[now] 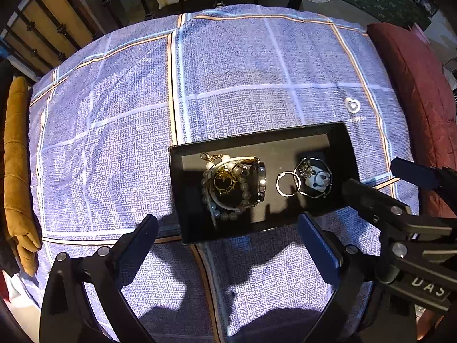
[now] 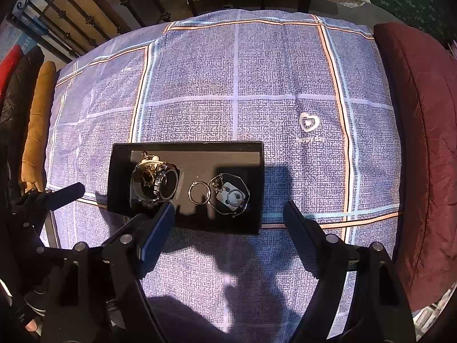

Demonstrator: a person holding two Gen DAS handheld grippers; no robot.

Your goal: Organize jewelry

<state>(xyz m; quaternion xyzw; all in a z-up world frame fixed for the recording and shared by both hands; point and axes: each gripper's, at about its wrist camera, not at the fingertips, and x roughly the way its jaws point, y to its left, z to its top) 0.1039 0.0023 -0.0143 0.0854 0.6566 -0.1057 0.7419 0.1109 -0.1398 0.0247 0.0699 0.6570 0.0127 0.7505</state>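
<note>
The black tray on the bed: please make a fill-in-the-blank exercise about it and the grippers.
1. The black tray rests on a ____ checked bedcover.
2. The plain silver ring lies ____ the tray.
3. Both the left gripper and the right gripper are ____ and hold nothing.

Missing words: blue; inside; open

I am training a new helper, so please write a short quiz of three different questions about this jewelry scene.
1. True or false: both grippers are open and hold nothing.
2. Where does the plain silver ring lie? A) on the cloth B) in the black tray C) in a gripper
3. Fill in: the tray rests on a ____ checked cloth.

Key: 1 true; 2 B; 3 blue

Grippers: left gripper, right gripper.
</note>
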